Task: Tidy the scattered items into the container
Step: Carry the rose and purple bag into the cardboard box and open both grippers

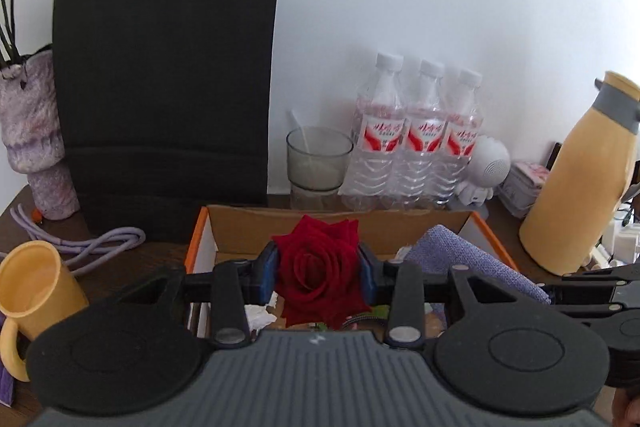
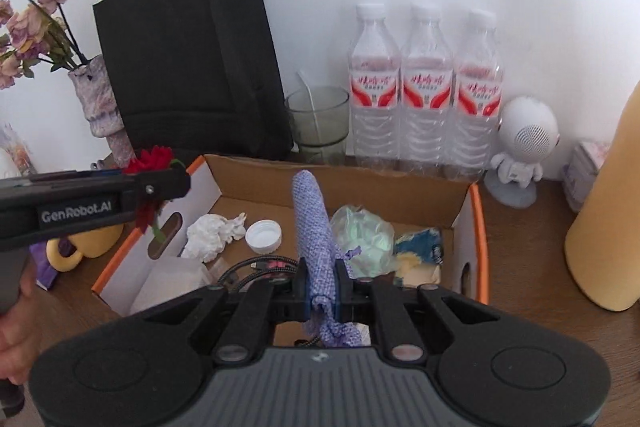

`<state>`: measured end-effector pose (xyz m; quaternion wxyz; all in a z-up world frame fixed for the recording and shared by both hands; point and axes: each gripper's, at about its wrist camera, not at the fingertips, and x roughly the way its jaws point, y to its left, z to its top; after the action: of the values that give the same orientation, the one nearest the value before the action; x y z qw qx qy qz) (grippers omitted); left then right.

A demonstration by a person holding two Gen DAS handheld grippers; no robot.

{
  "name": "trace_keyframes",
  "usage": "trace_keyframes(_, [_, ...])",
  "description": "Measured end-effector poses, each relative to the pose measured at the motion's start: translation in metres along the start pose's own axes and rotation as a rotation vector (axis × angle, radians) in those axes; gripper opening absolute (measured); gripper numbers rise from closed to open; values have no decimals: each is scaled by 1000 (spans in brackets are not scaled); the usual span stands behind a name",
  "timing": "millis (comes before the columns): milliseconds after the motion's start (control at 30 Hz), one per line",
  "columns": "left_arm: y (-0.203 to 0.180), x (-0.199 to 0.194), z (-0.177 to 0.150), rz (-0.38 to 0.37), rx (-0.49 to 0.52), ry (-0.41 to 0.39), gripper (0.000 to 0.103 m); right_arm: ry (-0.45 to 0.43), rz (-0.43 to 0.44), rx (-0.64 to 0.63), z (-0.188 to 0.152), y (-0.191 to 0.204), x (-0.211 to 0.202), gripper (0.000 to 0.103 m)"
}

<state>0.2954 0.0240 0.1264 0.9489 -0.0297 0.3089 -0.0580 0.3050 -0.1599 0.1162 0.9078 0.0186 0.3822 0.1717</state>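
Two grippers pinch things above the cardboard box point(image 2: 256, 183): left gripper point(image 1: 319, 273) squeezes a red rose point(image 1: 320, 267), right gripper point(image 2: 322, 285) squeezes what looks like a purple cloth point(image 2: 312, 227).

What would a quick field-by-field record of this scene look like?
Left gripper: shut on red rose, above the box's left edge
Right gripper: shut on purple cloth, over the box
Container: cardboard box, open
Already inside: crumpled tissue, white cap, green bag
Still outside: yellow mug
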Motion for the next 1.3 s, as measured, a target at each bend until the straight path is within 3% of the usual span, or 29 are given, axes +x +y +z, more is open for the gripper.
trace_keyframes(167, [1,34,-15,29,38,71,41,112,29,60,-13,-6,44,11])
trace_keyframes(233, [0,45,-18,26,57,99,44,153,-27,29,-17,-5,53,24])
trace_keyframes(267, [-2,49,-20,18,67,112,44,176,-58,-7,-18,-2,55,37])
trace_keyframes(333, [-4,57,-22,-11,84,133,47,175,-76,-47,-18,1,49,49])
trace_keyframes(400, [-5,61,-23,-19,88,150,52,191,-96,-95,-12,1,42,67])
trace_keyframes(467, [-5,62,-19,-30,86,164,57,214,-141,-135,-4,0,38,75])
trace_keyframes(567, [-7,61,-5,-5,103,171,66,225,-200,-173,15,-2,32,78])
trace_keyframes(633, [-10,57,8,19,122,178,75,246,-173,-140,26,-7,30,81])
trace_keyframes(733, [-10,53,26,53,128,205,78,282,-123,-90,38,-11,28,81])
trace_keyframes(867, [-2,44,50,80,50,264,88,288,-107,-27,55,-6,17,81])
trace_keyframes(933, [-1,39,59,91,30,303,99,303,-108,-19,63,-2,9,81])
trace_keyframes(1033, [0,29,67,79,-3,371,101,300,-140,-36,71,8,-6,81])
trace_keyframes(1300, [-5,-2,65,98,-23,449,101,323,-189,-29,68,12,-34,84])
